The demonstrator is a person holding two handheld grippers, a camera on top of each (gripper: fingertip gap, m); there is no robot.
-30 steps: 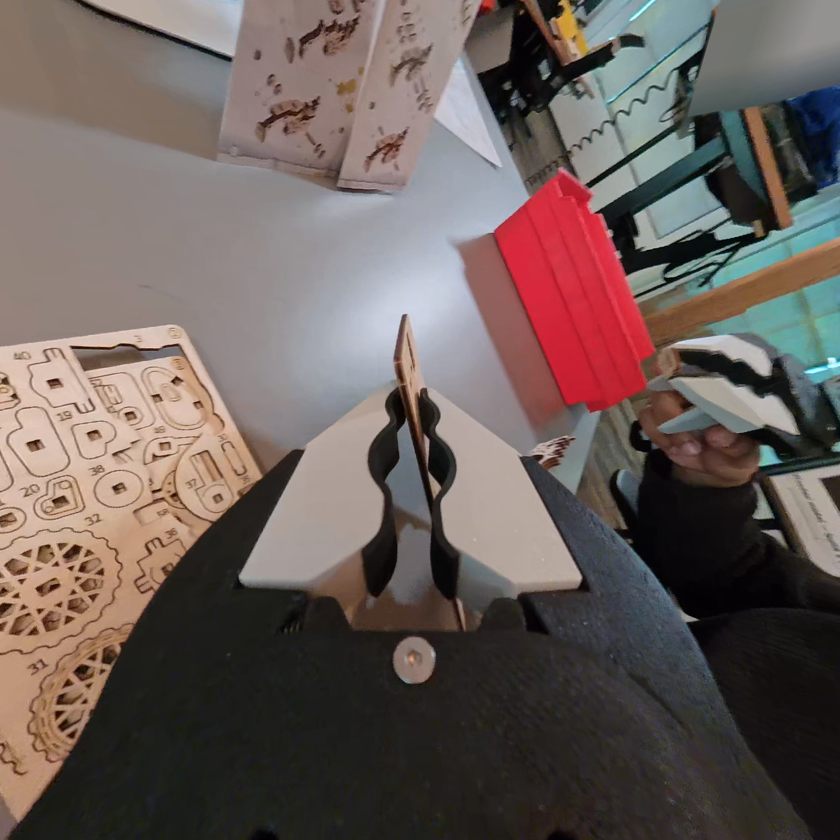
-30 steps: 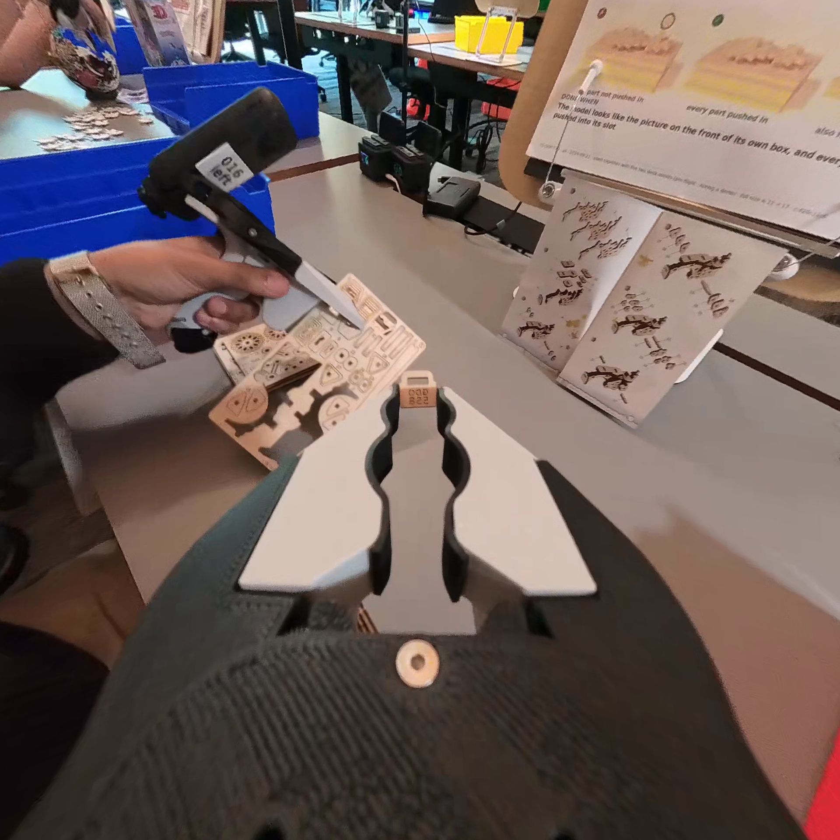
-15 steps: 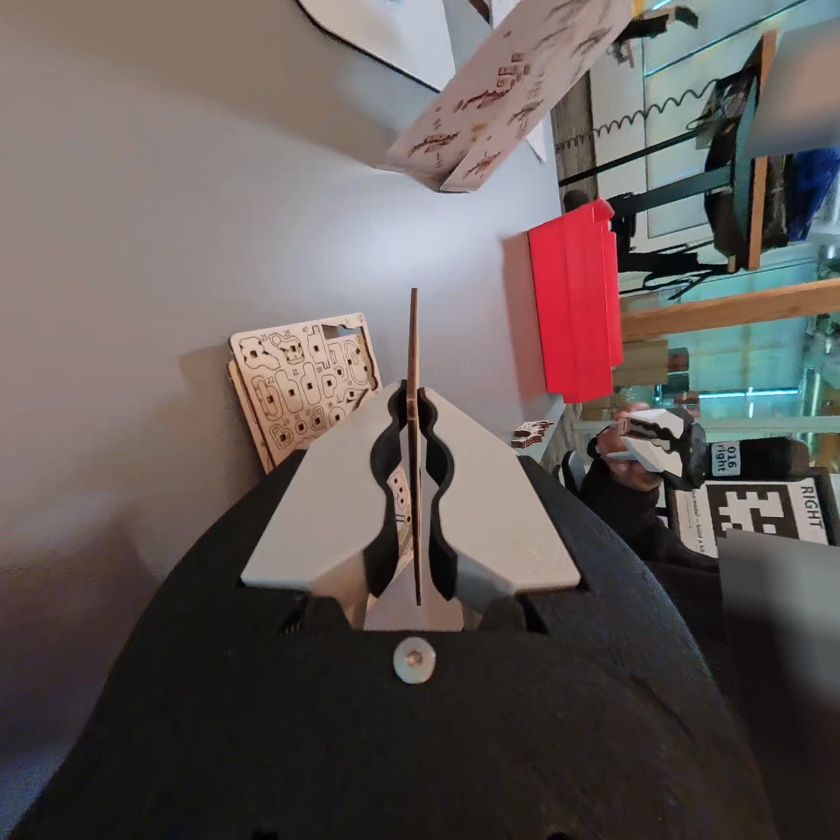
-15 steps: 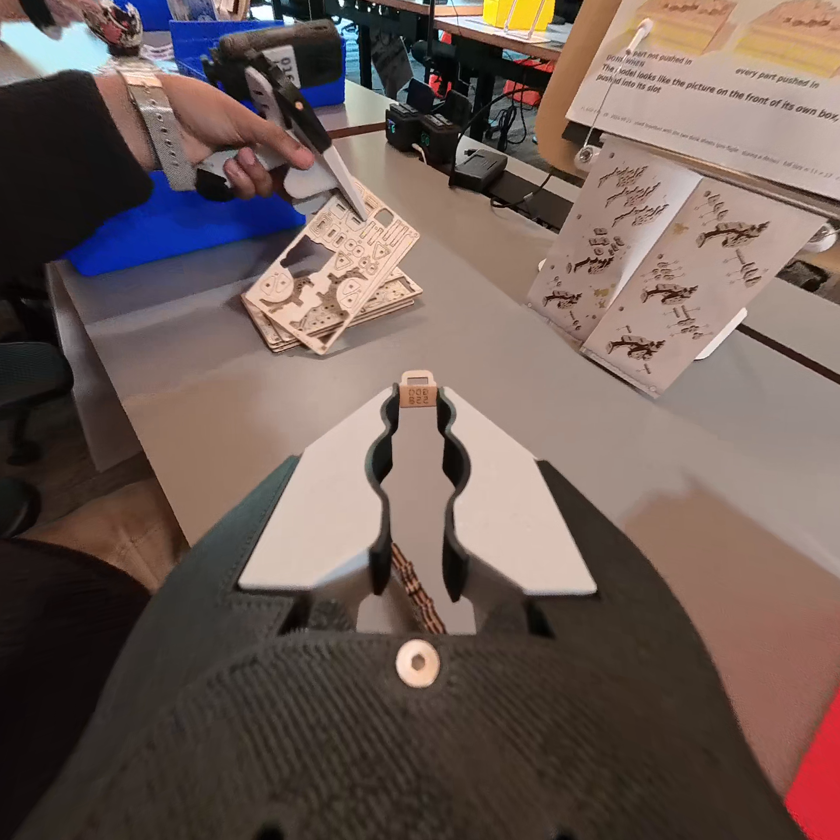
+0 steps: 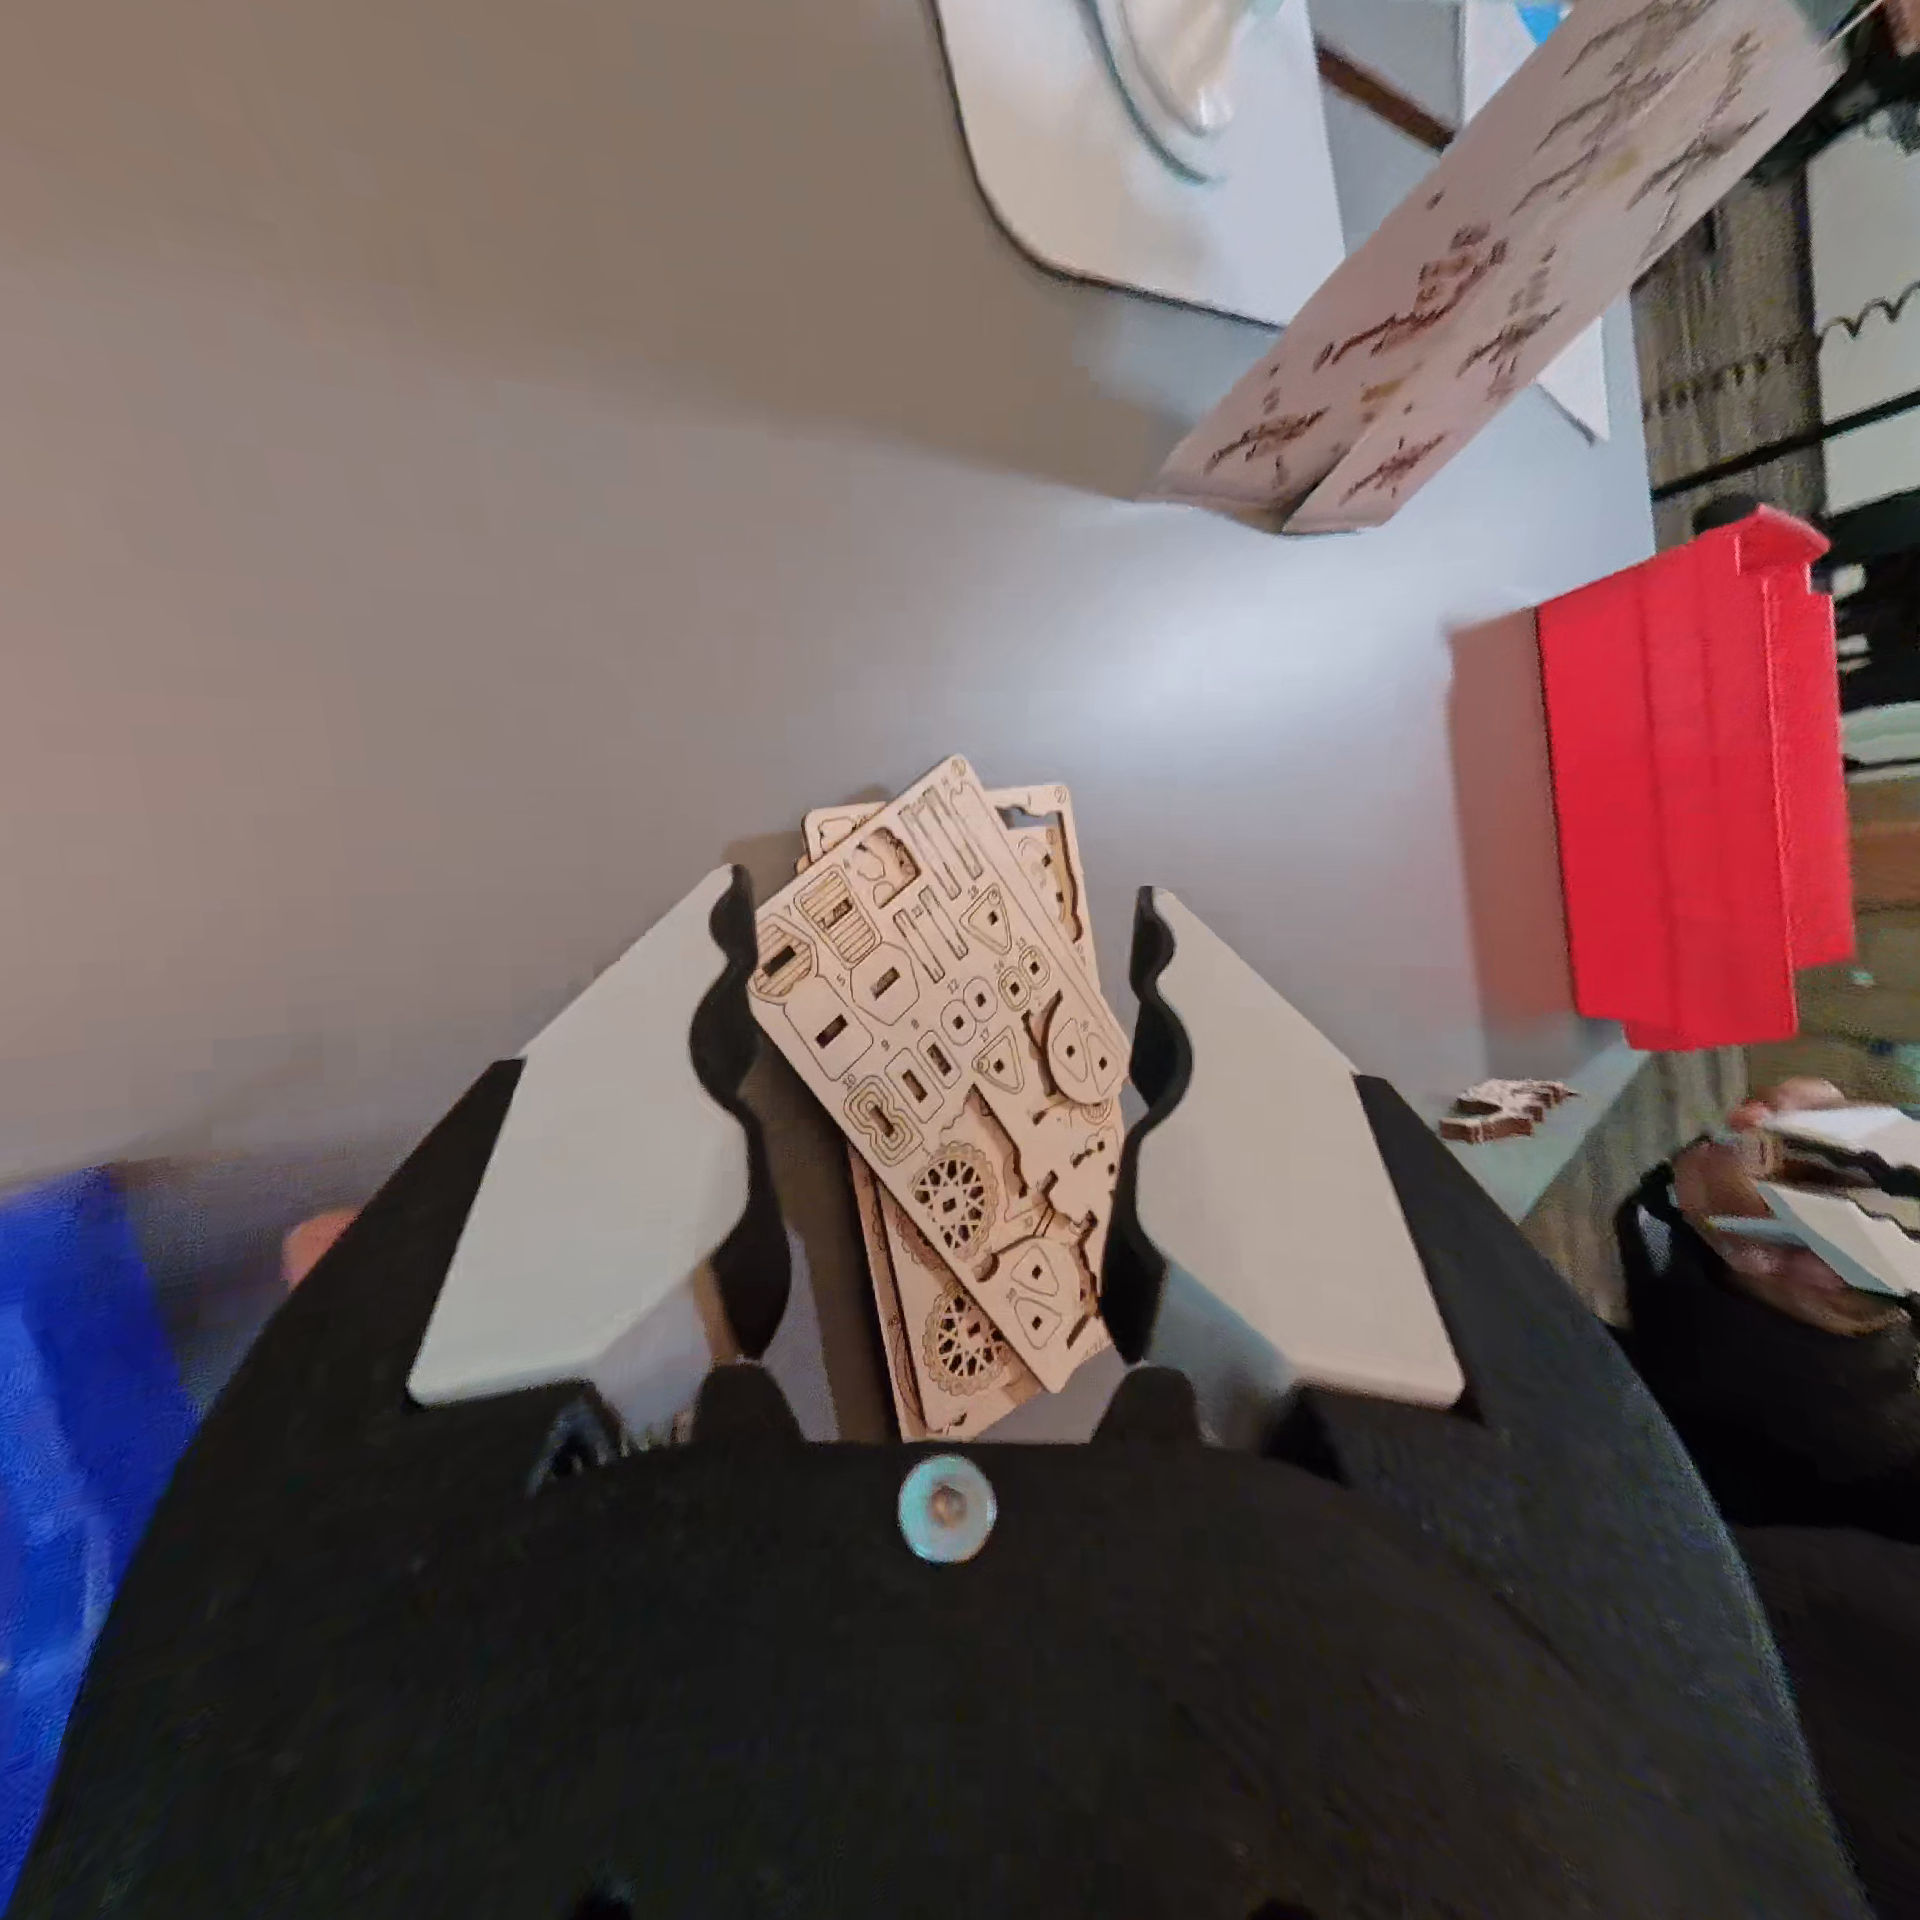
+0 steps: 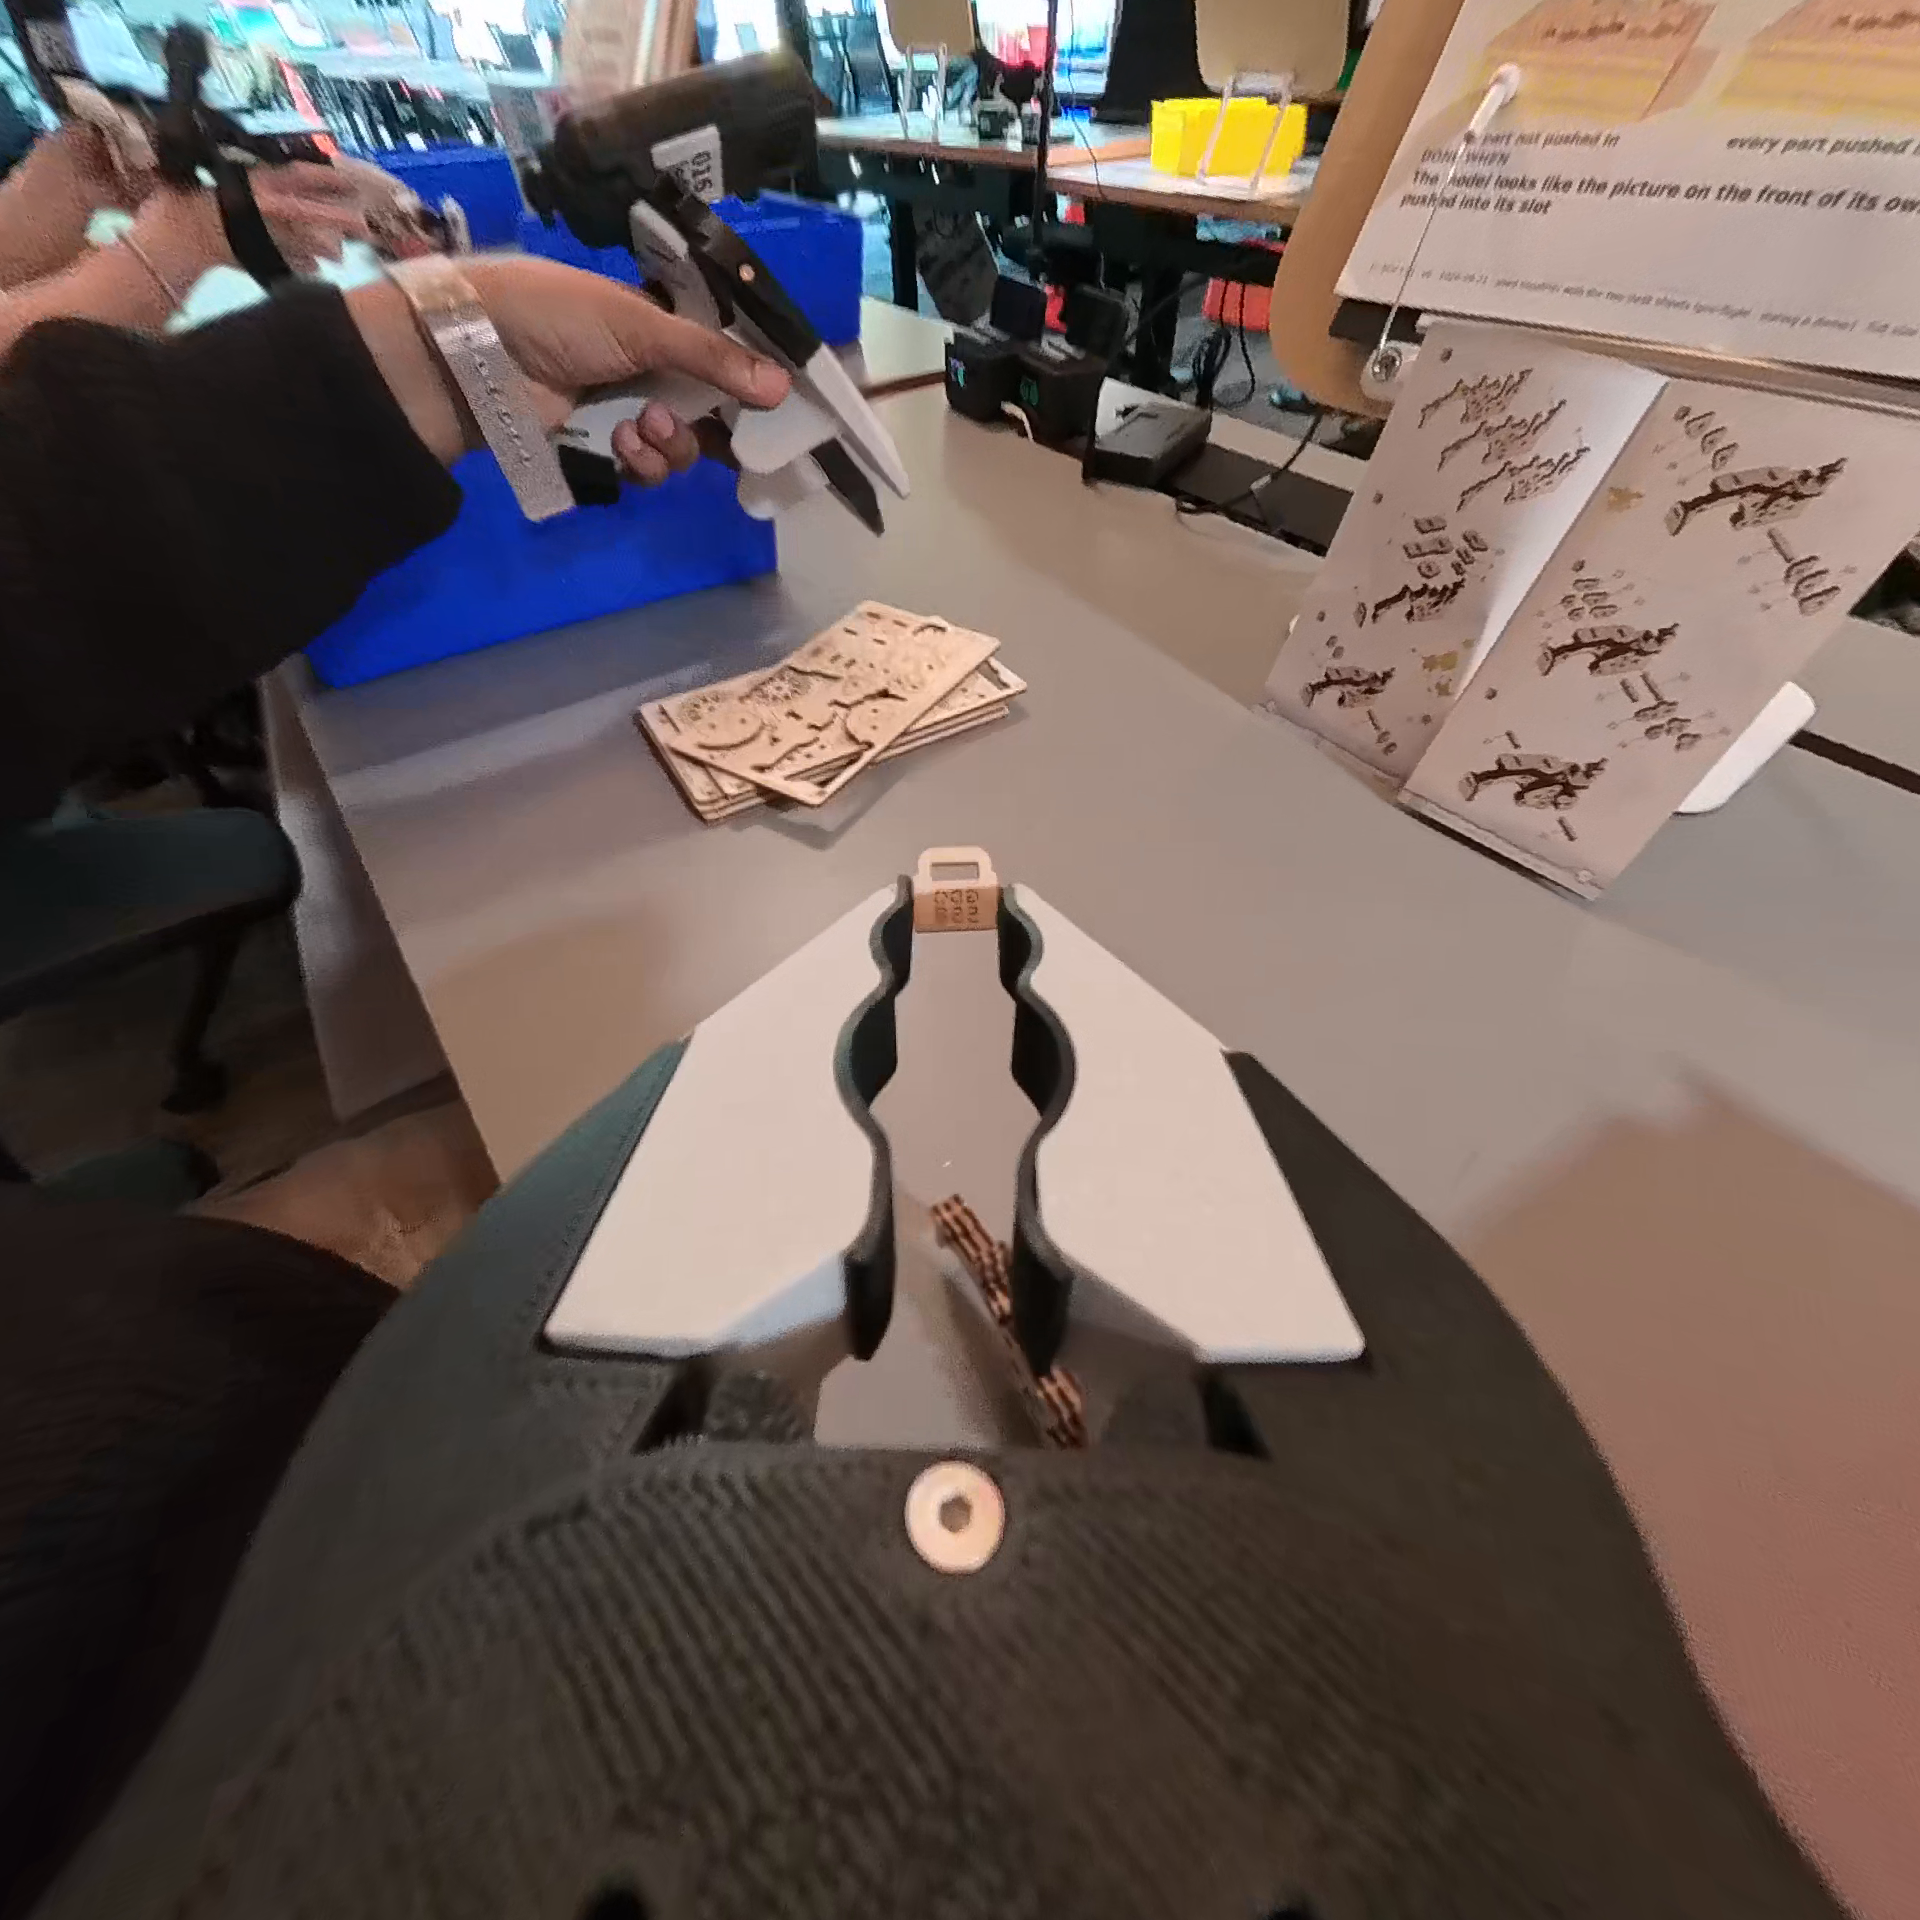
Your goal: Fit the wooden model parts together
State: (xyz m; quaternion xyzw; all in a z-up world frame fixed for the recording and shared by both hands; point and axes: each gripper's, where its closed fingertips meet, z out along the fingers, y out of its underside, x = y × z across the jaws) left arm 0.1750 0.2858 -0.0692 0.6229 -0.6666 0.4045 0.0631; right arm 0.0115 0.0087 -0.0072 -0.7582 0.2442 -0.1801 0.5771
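Observation:
A stack of laser-cut wooden part sheets lies flat on the grey table, seen between my left gripper's fingers. My left gripper is open and empty above the stack. In the right wrist view it hangs in the air above and left of the stack. My right gripper is shut on a small wooden part held at its fingertips, above the table's near edge. A small dark-edged wooden assembly shows below, between its fingers; it also shows by the table edge in the left wrist view.
Folded instruction sheets stand at the back right under a clipboard with a printed page. A blue bin stands at the left, a red bin at the table's right end. Cables and chargers lie behind.
My left gripper has let go of the wooden sheet, which now lies on top of the stack, and has opened and lifted away. My right gripper still holds the small part.

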